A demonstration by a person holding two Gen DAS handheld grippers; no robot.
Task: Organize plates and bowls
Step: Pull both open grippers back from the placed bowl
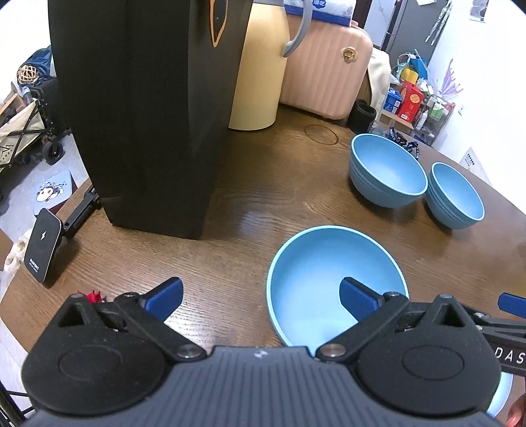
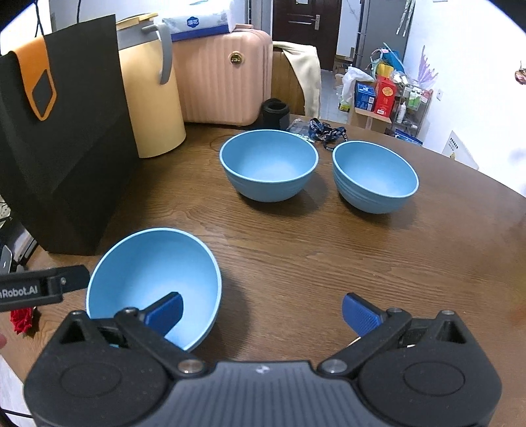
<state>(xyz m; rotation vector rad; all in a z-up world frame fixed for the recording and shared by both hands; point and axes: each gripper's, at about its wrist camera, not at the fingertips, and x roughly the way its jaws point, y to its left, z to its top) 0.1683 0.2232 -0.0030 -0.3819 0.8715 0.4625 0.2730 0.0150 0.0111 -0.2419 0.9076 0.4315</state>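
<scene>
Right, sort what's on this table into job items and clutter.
For the job:
near blue bowl
far-left blue bowl
far-right blue bowl

Just lying about:
black paper bag
yellow lidded bucket
pink suitcase
tissue pack
lanyard
phone stand

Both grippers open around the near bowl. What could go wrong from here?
1. The near bowl looks tilted in the right wrist view; a one-sided pinch on its rim may tip or slide it.
2. The left gripper and right gripper crowd the same bowl and may collide.
3. The black bag stands close on the left; a wide swing could knock it.
</scene>
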